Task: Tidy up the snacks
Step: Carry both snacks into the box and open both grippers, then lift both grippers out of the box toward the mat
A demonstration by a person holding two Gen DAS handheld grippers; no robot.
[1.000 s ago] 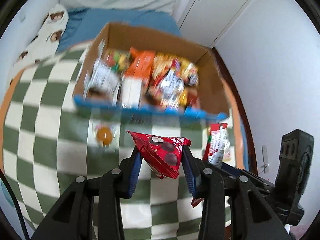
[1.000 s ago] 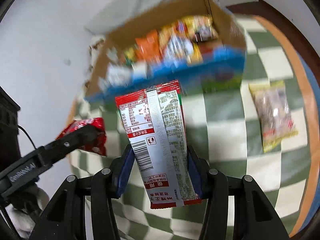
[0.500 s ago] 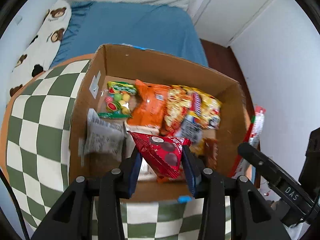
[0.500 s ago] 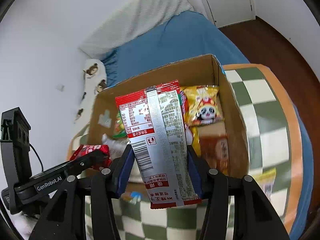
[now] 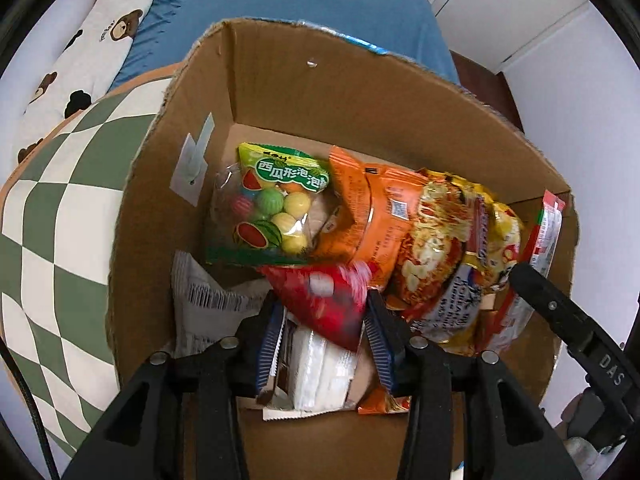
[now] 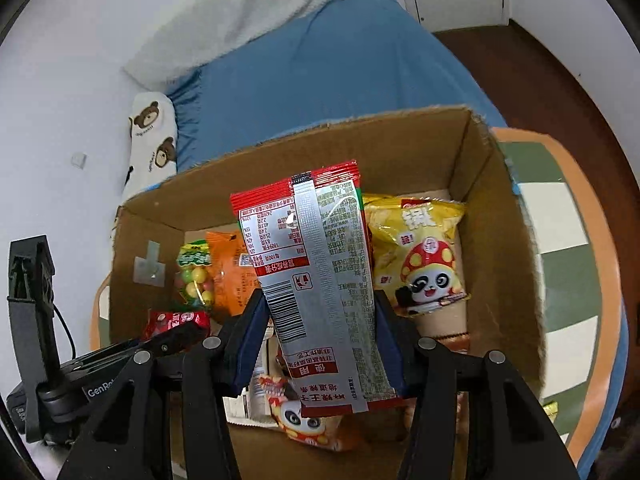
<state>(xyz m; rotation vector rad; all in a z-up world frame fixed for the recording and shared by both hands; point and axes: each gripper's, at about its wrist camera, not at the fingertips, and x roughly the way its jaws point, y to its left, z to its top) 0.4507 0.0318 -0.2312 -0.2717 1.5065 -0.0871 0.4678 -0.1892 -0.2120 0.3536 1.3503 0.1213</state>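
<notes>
A cardboard box holds several snack packs. My left gripper is over the box; its jaws look spread and the red triangular pack between them is blurred, so contact is unclear. That pack also shows in the right wrist view. My right gripper is shut on a red and silver snack packet, held upright over the box; its edge shows in the left wrist view.
The box stands on a green and white checked cloth. Inside lie a gum-ball bag, an orange pack and a yellow panda pack. A blue bed and bear-print pillow lie behind.
Both grippers have moved forward and down from above the cloth to over the box. The red triangular pack is now blurred and sits lower between wider left jaws.
</notes>
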